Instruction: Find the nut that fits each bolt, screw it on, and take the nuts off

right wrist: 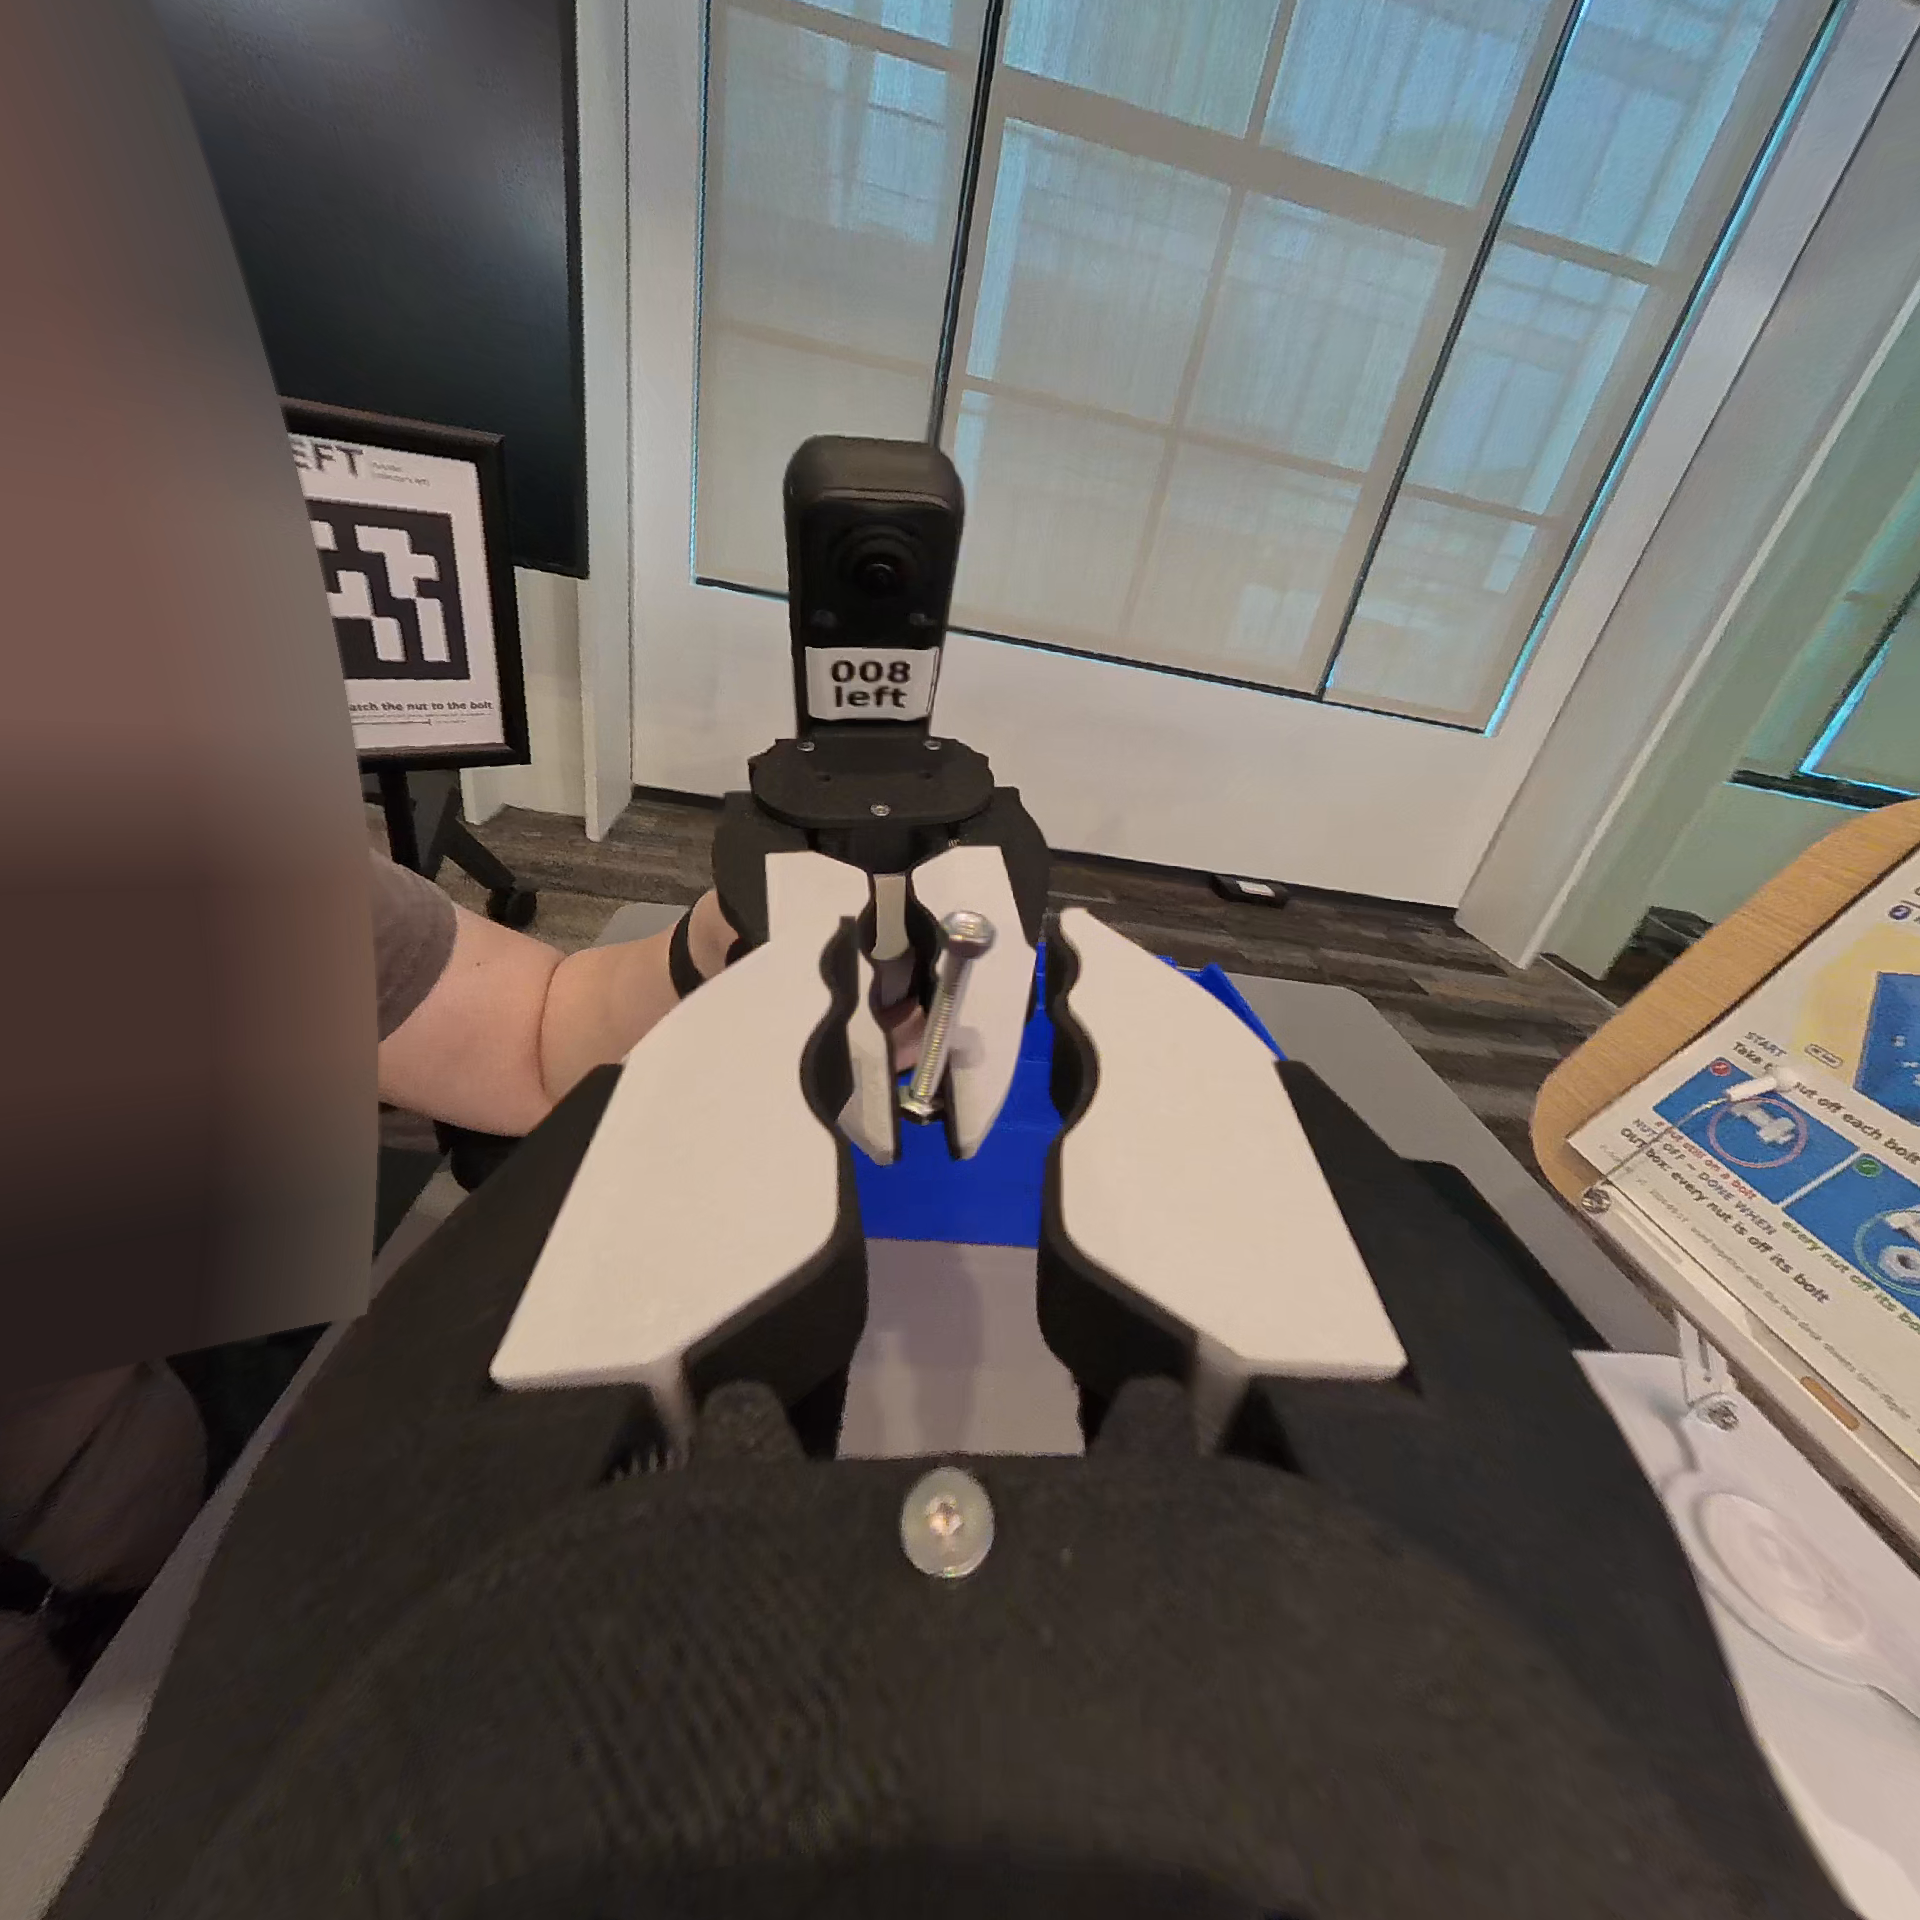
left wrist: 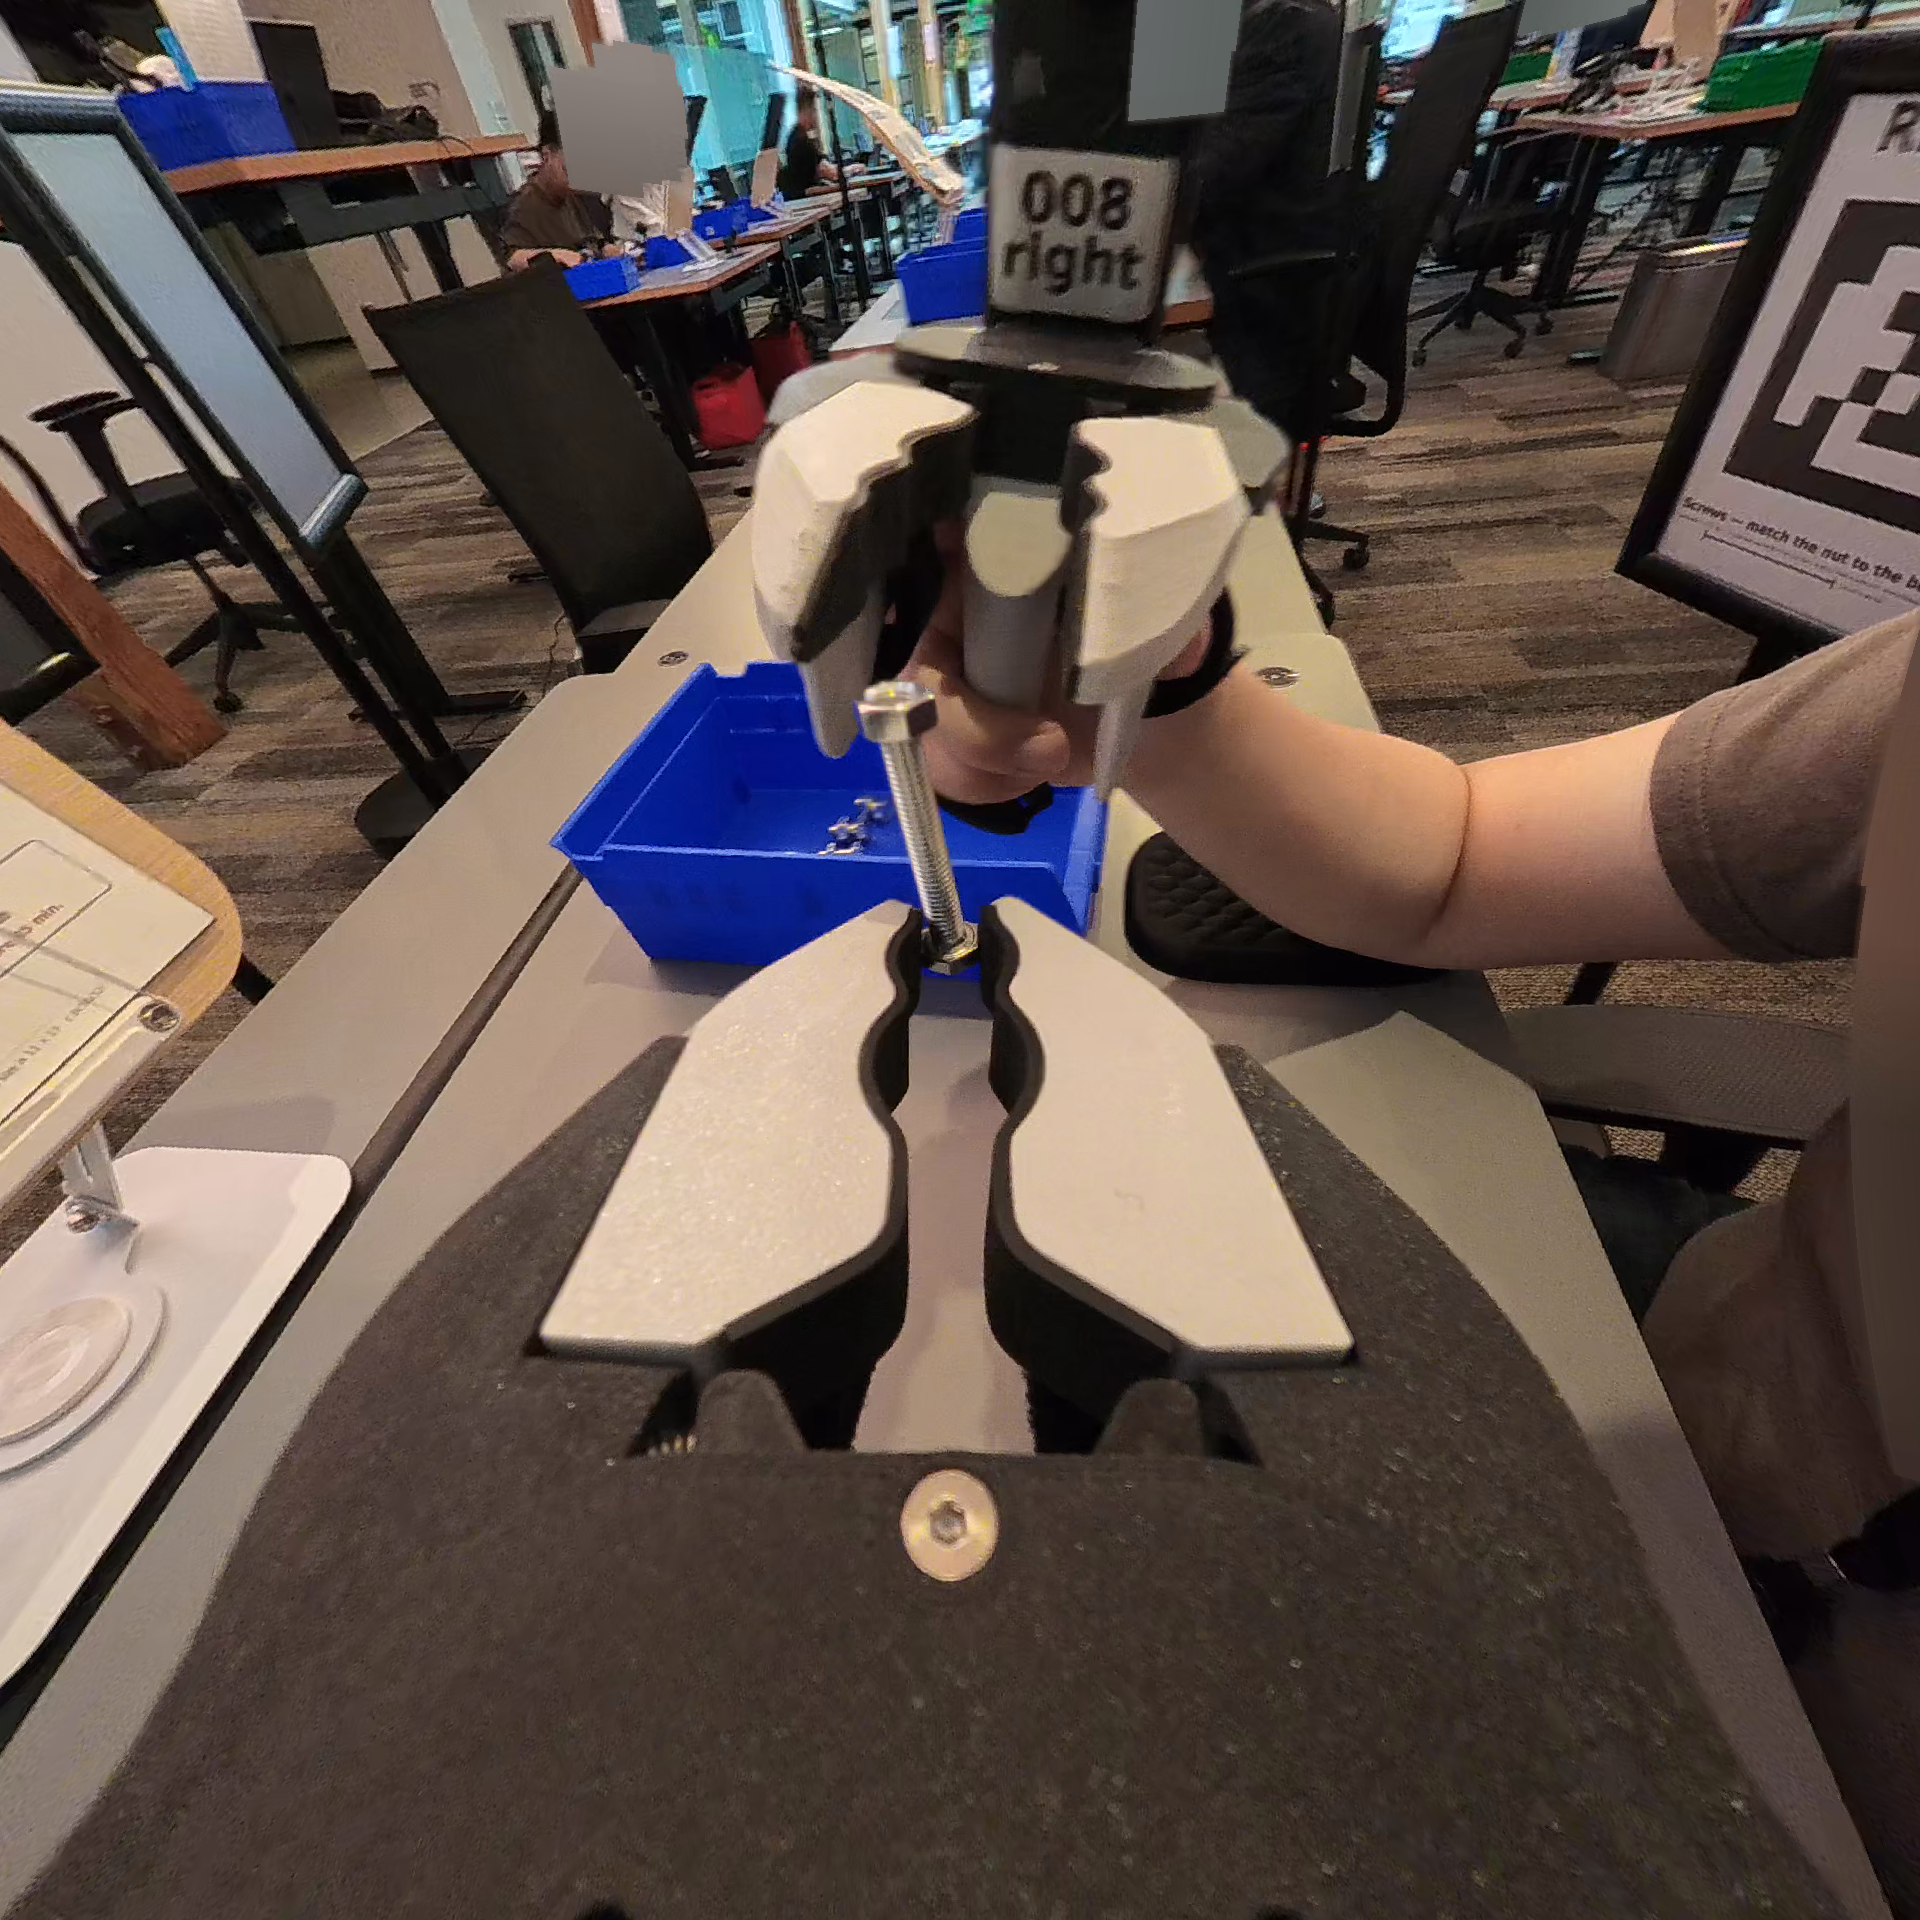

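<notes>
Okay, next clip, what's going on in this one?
A person works over a blue bin with a claw in each hand. The left claw is shut on a nut at the bottom of a long upright bolt. The right claw is open beside the bolt's head, not gripping. A few loose nuts lie in the bin.
</notes>
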`<state>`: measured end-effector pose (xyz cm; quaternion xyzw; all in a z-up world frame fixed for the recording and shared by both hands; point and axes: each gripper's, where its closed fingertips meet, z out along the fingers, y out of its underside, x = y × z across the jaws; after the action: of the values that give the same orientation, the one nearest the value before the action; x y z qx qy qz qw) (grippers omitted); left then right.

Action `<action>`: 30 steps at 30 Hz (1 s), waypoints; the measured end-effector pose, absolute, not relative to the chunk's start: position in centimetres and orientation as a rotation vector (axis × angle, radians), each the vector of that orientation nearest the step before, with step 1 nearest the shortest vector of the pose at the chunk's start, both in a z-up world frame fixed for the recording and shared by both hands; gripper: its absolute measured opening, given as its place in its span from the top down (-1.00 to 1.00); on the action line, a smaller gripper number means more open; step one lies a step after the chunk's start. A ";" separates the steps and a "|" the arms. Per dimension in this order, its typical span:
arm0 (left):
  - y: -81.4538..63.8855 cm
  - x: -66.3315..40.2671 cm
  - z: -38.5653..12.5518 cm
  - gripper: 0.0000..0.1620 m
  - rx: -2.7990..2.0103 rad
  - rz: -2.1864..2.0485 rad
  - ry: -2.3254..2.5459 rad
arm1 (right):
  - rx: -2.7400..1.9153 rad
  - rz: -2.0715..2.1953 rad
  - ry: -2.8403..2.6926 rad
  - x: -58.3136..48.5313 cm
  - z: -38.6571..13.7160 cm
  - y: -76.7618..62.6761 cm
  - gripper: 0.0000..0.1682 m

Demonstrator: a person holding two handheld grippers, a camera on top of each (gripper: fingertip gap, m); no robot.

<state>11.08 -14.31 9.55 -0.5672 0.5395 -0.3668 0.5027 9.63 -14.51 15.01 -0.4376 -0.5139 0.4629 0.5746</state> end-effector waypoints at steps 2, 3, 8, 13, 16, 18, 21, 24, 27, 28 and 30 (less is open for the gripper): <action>-15.3 11.3 9.7 0.88 -1.345 -0.950 1.335 | -1.008 1.161 -1.203 9.9 15.1 -14.7 0.60; -15.8 11.5 9.8 0.88 -1.328 -0.986 1.354 | -0.989 1.214 -1.210 10.0 15.2 -14.9 0.62; -17.1 12.0 9.5 0.88 -1.292 -1.026 1.418 | -0.913 1.409 -1.272 10.6 15.6 -16.8 0.69; -17.3 12.1 9.3 0.88 -1.292 -1.037 1.426 | -0.944 1.390 -1.303 10.1 14.9 -16.8 0.74; -17.4 12.1 9.4 0.88 -1.290 -1.037 1.427 | -0.942 1.407 -1.307 10.1 14.9 -16.8 0.81; -17.4 12.1 9.4 0.88 -1.291 -1.034 1.430 | -0.948 1.403 -1.311 10.0 14.7 -16.7 0.81; -17.3 12.2 9.3 0.88 -1.297 -1.035 1.430 | -0.947 1.400 -1.314 10.0 14.7 -16.7 0.84; -17.4 12.2 9.2 0.88 -1.299 -1.035 1.435 | -0.947 1.393 -1.323 10.0 14.6 -16.8 0.87; -17.3 12.2 9.1 0.88 -1.304 -1.022 1.441 | -0.971 1.385 -1.326 10.0 14.4 -16.6 0.88; -17.2 12.2 9.0 0.88 -1.310 -1.012 1.441 | -0.989 1.386 -1.326 9.9 14.4 -16.6 0.88; -16.9 12.1 8.8 0.88 -1.330 -0.983 1.442 | -1.040 1.382 -1.323 9.8 14.1 -16.3 0.88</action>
<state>12.09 -16.88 8.75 -0.5394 0.5848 -0.3987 0.4563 9.81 -16.26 14.14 -0.4231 -0.5385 0.5622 0.4636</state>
